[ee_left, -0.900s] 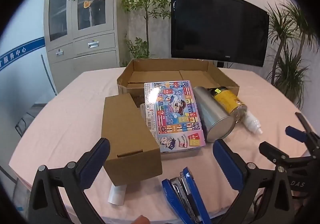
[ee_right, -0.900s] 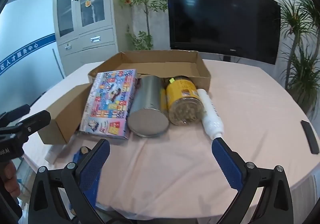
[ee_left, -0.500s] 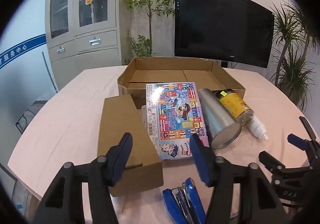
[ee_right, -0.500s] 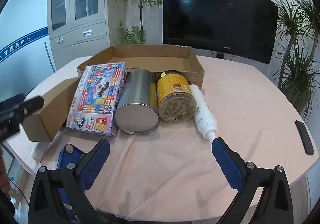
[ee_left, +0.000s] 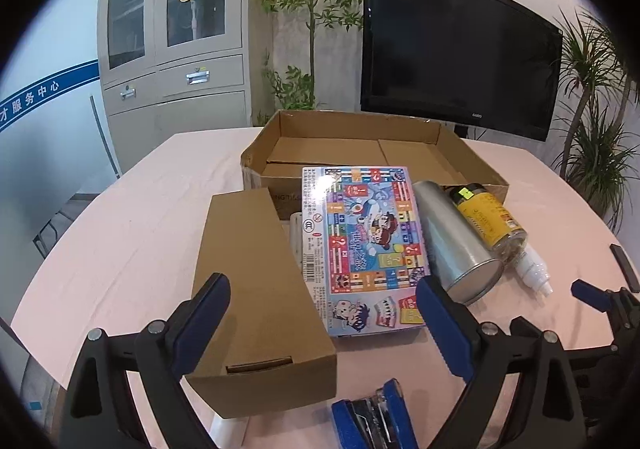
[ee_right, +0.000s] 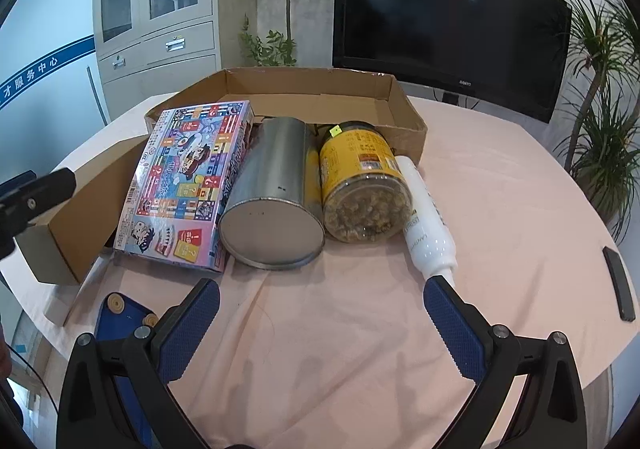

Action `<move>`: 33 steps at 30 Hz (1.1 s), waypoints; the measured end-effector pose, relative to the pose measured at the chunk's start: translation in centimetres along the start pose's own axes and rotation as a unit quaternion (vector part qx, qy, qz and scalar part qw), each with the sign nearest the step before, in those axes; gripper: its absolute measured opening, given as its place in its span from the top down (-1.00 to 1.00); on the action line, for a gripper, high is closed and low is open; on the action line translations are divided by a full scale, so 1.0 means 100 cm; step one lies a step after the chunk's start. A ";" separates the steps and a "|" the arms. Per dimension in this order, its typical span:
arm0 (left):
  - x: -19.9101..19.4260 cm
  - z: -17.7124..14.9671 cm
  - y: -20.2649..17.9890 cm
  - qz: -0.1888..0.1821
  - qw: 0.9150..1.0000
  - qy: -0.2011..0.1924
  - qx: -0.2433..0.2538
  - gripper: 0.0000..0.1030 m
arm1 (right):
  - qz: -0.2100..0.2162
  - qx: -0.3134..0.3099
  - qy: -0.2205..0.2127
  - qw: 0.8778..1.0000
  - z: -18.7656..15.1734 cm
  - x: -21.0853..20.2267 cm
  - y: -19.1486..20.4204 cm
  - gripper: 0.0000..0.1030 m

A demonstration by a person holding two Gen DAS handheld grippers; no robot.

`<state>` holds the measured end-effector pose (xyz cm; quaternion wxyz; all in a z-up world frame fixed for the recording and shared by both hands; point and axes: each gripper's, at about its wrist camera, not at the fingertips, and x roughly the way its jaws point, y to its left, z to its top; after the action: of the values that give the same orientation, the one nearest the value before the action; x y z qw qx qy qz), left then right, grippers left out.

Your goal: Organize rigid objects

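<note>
Left wrist view shows a round desk (ee_left: 132, 233) under a pink cloth, with a wide, shallow cardboard tray (ee_left: 280, 129) lying open near its far middle. A long brown carton (ee_left: 256, 289) lies closed on the near left, just in front of the tray's corner. Beside it, a colourful game box (ee_left: 364, 245) leans tilted, its far edge against the tray's front wall. Right of that, a silver tin (ee_right: 276, 201) lies on its side with its flat end facing the cameras, touching a yellow-labelled jar (ee_right: 364, 185) that also lies on its side. A white bottle (ee_right: 428, 221) lies just beside the jar, its nozzle pointing toward the near edge. A blue stapler (ee_left: 372, 421) sits at the near edge in front of the carton. A slim black remote (ee_right: 618, 283) lies well apart at the far right.

The left tool (ee_left: 324, 325) hangs above the carton's near end and the game box, fingers spread wide, nothing between them. The right tool (ee_right: 320, 325) hangs over bare cloth in front of the tin, fingers equally wide apart and empty.
</note>
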<state>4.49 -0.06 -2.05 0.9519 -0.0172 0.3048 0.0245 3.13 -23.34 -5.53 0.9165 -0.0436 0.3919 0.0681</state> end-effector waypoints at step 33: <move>0.027 0.001 0.115 -0.128 0.977 0.101 -0.136 -0.99 | 0.191 -0.097 -0.035 0.976 0.038 -0.021 0.092 -0.99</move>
<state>6.07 11.55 -3.75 0.9003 -0.1880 0.3883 -0.0579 2.93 -13.97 -1.64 0.8910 -0.0544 0.3523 0.2811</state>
